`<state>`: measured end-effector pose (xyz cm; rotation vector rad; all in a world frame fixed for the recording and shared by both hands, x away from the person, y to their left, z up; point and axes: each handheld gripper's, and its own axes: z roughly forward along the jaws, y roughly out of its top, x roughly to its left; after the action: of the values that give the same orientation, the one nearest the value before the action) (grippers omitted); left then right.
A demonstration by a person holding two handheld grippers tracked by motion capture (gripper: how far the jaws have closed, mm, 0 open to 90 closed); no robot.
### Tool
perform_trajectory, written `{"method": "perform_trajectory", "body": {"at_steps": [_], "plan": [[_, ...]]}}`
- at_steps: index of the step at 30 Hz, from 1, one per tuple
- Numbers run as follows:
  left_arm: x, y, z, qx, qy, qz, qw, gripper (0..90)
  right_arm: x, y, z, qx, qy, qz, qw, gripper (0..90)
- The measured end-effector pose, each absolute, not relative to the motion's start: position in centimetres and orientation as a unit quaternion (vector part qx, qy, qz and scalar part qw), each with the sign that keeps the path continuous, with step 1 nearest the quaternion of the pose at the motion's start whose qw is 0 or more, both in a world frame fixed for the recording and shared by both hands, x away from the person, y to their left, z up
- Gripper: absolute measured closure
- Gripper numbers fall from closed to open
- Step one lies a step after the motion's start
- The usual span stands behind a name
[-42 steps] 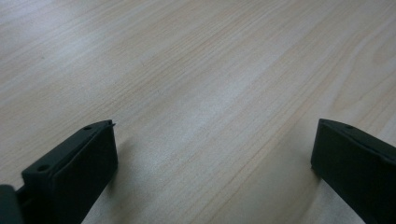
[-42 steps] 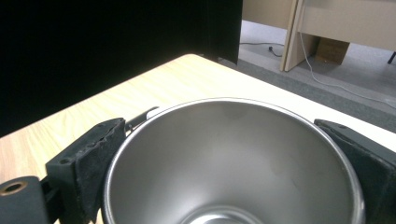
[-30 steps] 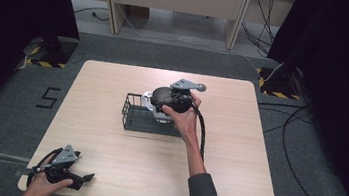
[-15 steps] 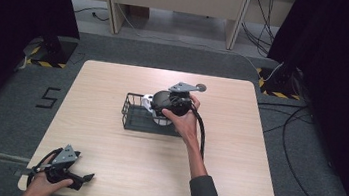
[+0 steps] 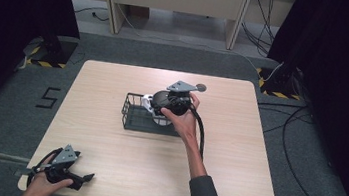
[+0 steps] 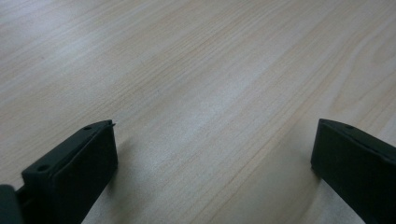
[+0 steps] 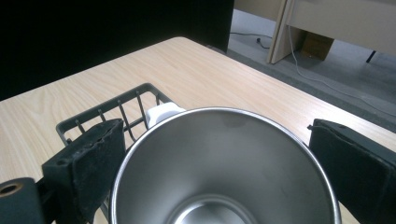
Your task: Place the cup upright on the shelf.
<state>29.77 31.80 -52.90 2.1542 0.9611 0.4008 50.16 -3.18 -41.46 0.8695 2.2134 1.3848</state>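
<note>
Right tongs [image 7: 217, 172] stayed wide around the steel cup [image 7: 219, 168] in the basket [image 5: 140, 116], hardly moved, so nothing was gripped yet.

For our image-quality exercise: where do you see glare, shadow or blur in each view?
High view: surroundings fall into darkness, table evenly lit. Left gripper view: soft sheen on the wood, shadows beside the left hand-held gripper. Right gripper view: the steel cup reflects light on its inner wall, dark background top left.

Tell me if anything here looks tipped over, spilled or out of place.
Nothing stands out. The steel cup is empty and sits between the open jaws of the right gripper at the black wire basket. The left gripper rests open on the bare table.
</note>
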Motion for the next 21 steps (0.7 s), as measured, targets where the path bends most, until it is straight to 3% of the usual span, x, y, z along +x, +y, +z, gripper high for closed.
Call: {"method": "perform_trajectory", "body": {"at_steps": [3, 6, 8, 9, 21], "plan": [[29.8, 31.8, -52.9, 0.838, 0.374, 0.156, 0.366, 0.0, 50.2, -3.1, -41.4, 0.310, 0.786, 0.498, 0.197, 6.1], [29.8, 31.8, -52.9, 0.838, 0.374, 0.156, 0.366, 0.0, 50.1, -3.3, -40.8, 0.313, 0.770, 0.520, 0.199, 17.4], [29.8, 31.8, -52.9, 0.837, 0.375, 0.156, 0.367, 0.0, 50.1, -3.4, -40.3, 0.312, 0.768, 0.523, 0.198, 12.3], [29.8, 31.8, -52.9, 0.837, 0.375, 0.156, 0.367, 0.0, 49.9, -3.4, -39.9, 0.310, 0.766, 0.525, 0.202, 16.1], [29.8, 31.8, -52.9, 0.837, 0.375, 0.156, 0.367, 0.0, 49.1, -4.1, -39.2, 0.313, 0.759, 0.536, 0.197, 15.0]]}}
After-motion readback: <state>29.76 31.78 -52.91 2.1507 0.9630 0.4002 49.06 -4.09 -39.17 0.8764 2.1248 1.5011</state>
